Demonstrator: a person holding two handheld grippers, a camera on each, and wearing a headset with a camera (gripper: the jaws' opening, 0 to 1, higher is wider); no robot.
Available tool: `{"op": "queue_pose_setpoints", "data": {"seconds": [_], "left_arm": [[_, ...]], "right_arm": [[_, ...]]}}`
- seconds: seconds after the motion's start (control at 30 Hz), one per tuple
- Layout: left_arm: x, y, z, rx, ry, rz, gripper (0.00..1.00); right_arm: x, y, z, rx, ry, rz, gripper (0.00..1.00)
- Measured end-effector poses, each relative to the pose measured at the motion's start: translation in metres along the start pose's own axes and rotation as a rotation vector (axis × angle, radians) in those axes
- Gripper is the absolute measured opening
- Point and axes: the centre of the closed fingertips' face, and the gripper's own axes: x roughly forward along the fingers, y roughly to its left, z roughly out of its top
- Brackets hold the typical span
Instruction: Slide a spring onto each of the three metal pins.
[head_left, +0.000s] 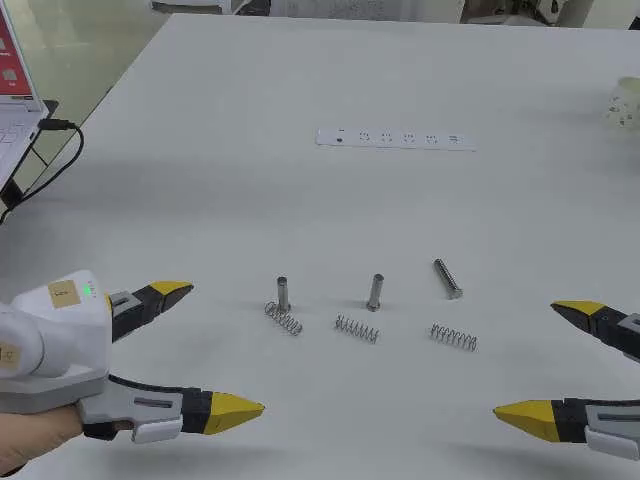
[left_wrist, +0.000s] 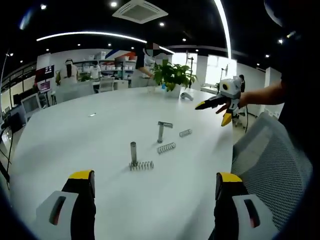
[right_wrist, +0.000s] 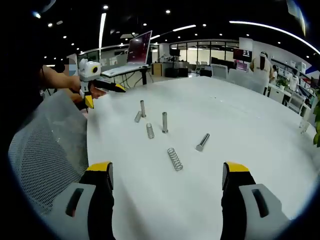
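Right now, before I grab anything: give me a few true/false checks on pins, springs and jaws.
1. The left spring, middle spring and right spring all lie loose on the table, none on a pin. True.
2. All three pins stand upright. False: the left pin and middle pin stand, but the right pin lies on its side.
3. The left gripper holds a spring. False: its jaws are apart and empty.
4. The right gripper is open and holds nothing. True.
5. A white power strip lies beyond the pins. True.
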Motion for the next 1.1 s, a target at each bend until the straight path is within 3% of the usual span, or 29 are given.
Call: {"op": "queue_pose_setpoints", "data": {"seconds": [0.93,1.1], "left_arm": [[-0.0014,0.0021,-0.0024,0.004,0.003,0.008,0.98],[-0.0014,0.0042,0.0016,0.007,-0.006,0.011,0.98]], "right_arm": [[-0.0015,0.0002,0.0044,0.003,-0.008,-0.011,0.88],[0.0010,-0.0034,0.0068,-0.003,-0.012,-0.011,0.88]]}}
